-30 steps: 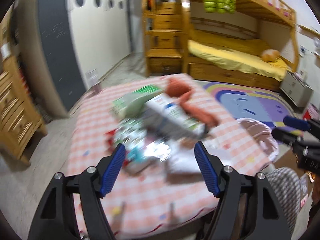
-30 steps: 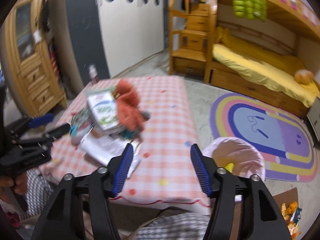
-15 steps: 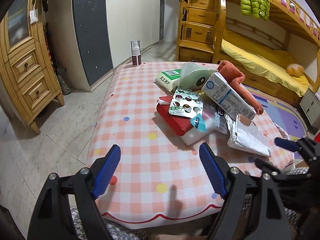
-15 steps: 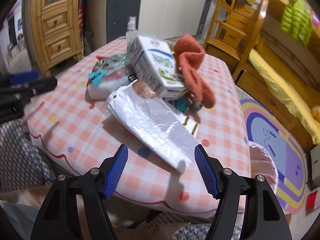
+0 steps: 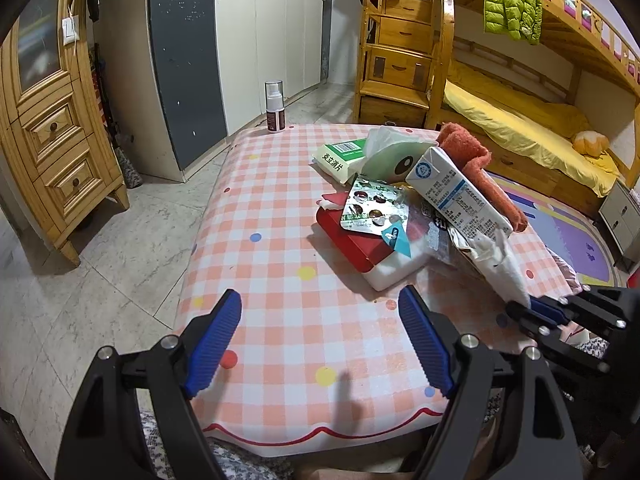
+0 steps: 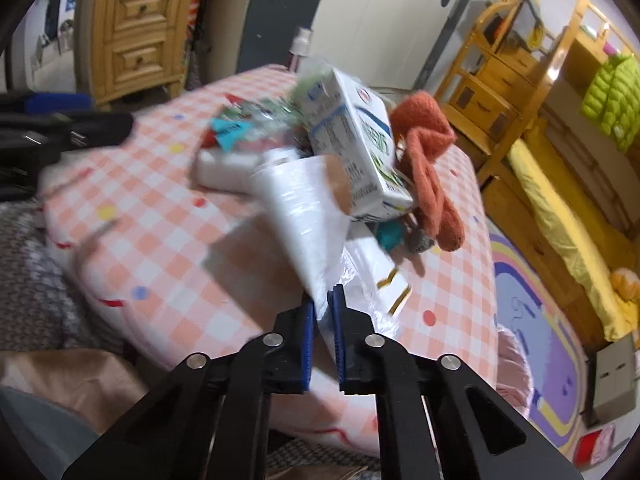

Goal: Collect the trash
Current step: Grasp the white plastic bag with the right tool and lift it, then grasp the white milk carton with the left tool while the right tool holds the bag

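Observation:
A heap of trash lies on the pink checked table (image 5: 280, 264): a milk carton (image 5: 456, 192), a foil blister pack (image 5: 372, 208), a red-and-white box (image 5: 352, 240), a green-and-white box (image 5: 340, 156) and an orange cloth (image 5: 476, 160). My right gripper (image 6: 320, 304) is closing, and its pads pinch the near end of a white plastic wrapper (image 6: 304, 216), which rises off the table towards the milk carton (image 6: 352, 140). In the left wrist view the right gripper (image 5: 532, 312) grips the wrapper (image 5: 504, 268) at the right. My left gripper (image 5: 320, 300) hovers open over the table's near part with nothing between its fingers.
A spray bottle (image 5: 274, 106) stands at the table's far corner. A pink-lined bin (image 6: 516, 364) sits on the floor right of the table, by a rainbow rug (image 6: 536, 320). A brown paper bag (image 6: 80, 376) lies below the near edge. A wooden cabinet (image 5: 52, 128) stands left, a bunk bed (image 5: 520, 120) behind.
My right gripper has closed on the white wrapper's near end and raised it, and its view has rolled. The left gripper moved towards the near edge at first, then held still and open.

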Action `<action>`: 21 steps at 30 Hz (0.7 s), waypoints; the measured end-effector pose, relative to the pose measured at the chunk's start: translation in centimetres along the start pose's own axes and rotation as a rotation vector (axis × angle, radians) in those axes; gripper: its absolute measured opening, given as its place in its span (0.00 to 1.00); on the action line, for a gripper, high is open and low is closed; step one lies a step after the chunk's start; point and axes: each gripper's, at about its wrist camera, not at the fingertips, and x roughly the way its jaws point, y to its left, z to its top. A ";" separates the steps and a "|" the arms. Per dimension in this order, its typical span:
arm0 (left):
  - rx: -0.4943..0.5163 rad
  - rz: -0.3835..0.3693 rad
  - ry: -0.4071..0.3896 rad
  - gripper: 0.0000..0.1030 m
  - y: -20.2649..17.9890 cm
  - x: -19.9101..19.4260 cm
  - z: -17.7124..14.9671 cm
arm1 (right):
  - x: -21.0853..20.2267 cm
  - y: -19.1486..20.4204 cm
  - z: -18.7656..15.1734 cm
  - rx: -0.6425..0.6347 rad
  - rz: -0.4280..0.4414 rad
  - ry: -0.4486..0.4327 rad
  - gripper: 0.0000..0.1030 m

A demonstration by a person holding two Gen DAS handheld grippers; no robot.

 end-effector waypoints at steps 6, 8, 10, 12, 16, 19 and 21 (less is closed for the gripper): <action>0.002 0.006 -0.009 0.76 0.1 -0.5 0.1 | -3.0 -0.2 0.8 0.102 0.146 -0.033 0.03; 0.007 0.006 -0.012 0.76 0.1 -0.7 0.1 | -3.5 -0.6 0.9 0.141 0.171 -0.047 0.02; 0.011 0.006 -0.013 0.76 0.0 -0.7 0.0 | -4.4 -1.7 1.0 0.189 0.207 -0.066 0.02; 0.014 0.003 -0.011 0.76 -0.2 -0.7 0.0 | -5.7 -2.5 1.0 0.226 0.227 -0.100 0.02; 0.026 -0.016 -0.006 0.77 -1.3 -0.4 0.3 | -7.7 -4.8 1.4 0.266 0.172 -0.158 0.02; 0.045 -0.043 -0.008 0.77 -2.8 -0.1 0.8 | -8.3 -6.9 1.1 0.293 0.089 -0.182 0.02; 0.074 -0.061 -0.019 0.77 -4.3 0.1 1.2 | -7.9 -8.6 0.7 0.334 0.054 -0.177 0.02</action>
